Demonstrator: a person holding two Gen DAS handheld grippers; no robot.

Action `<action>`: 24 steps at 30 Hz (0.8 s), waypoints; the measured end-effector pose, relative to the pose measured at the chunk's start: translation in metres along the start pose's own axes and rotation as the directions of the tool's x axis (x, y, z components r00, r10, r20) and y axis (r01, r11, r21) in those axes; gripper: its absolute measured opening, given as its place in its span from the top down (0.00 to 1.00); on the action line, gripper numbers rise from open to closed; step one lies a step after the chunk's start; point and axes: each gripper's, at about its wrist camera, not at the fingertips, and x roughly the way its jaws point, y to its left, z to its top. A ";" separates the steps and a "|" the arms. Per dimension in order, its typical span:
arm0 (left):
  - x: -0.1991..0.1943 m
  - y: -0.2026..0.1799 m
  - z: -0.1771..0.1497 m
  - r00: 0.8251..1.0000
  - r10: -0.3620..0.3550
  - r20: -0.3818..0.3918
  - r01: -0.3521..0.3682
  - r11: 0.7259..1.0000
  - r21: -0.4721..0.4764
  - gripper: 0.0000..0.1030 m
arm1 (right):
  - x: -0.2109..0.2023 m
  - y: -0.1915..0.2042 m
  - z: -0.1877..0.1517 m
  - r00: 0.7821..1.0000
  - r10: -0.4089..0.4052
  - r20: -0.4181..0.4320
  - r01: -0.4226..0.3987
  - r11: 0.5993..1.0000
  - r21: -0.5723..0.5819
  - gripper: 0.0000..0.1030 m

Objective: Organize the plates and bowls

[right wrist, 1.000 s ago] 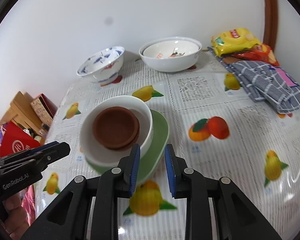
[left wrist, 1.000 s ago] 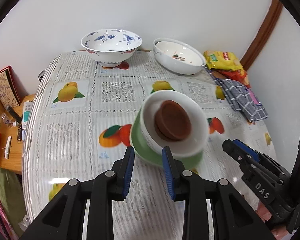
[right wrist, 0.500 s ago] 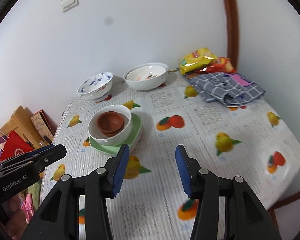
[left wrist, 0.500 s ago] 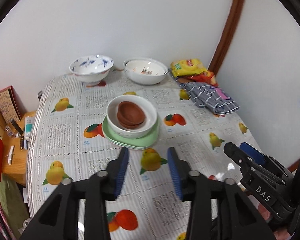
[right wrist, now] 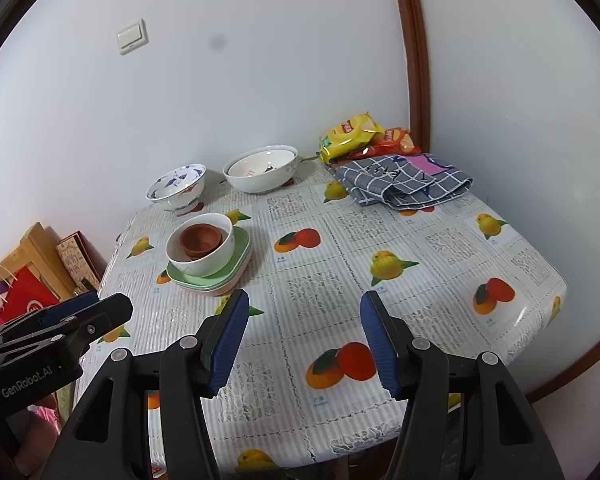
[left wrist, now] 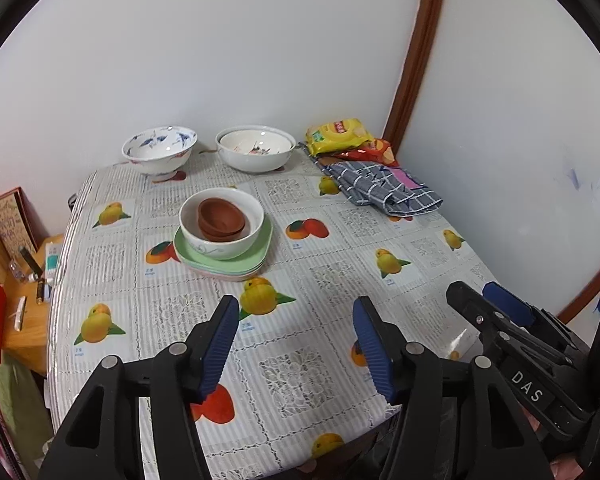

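Observation:
A stack stands mid-table: green plates [left wrist: 260, 246] [right wrist: 242, 246] at the bottom, a white bowl [left wrist: 224, 244] [right wrist: 210, 262] on them, and small brown bowls [left wrist: 220, 216] [right wrist: 200, 238] inside it. A blue-patterned bowl [left wrist: 160, 152] [right wrist: 178, 186] and a wide white bowl [left wrist: 256, 152] [right wrist: 262, 172] stand at the back by the wall. My left gripper [left wrist: 296, 340] is open and empty, above the table's near part, well short of the stack. My right gripper [right wrist: 304, 340] is open and empty, also back from the stack.
The table [left wrist: 332, 280] has a fruit-print cloth. A grey checked towel [left wrist: 380, 188] [right wrist: 404, 180] and snack bags [left wrist: 340, 134] [right wrist: 352, 130] lie at the back right corner. A low shelf with books and small items [left wrist: 20, 240] stands left of the table.
Both grippers have pulled back from the stack and risen, and their jaws have opened wide. The stack stays on the table.

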 end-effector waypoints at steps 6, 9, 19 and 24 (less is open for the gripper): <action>-0.013 -0.011 0.003 0.999 -0.020 0.041 0.020 1.000 0.001 0.42 | -0.014 -0.003 -0.001 0.999 -0.041 0.032 0.042 0.999 -0.020 0.44; -0.018 -0.013 0.001 0.998 -0.017 0.056 0.017 1.000 0.002 0.40 | -0.022 -0.003 -0.001 0.996 -0.069 0.052 0.070 0.997 -0.030 0.43; -0.021 -0.012 -0.001 0.998 -0.020 0.058 0.020 1.000 -0.004 0.39 | -0.035 -0.006 -0.002 0.995 -0.061 0.078 0.063 0.998 -0.029 0.41; -0.019 -0.012 -0.002 0.998 -0.024 0.052 0.024 1.000 -0.006 0.39 | -0.034 -0.009 -0.003 0.996 -0.057 0.071 0.059 0.998 -0.021 0.41</action>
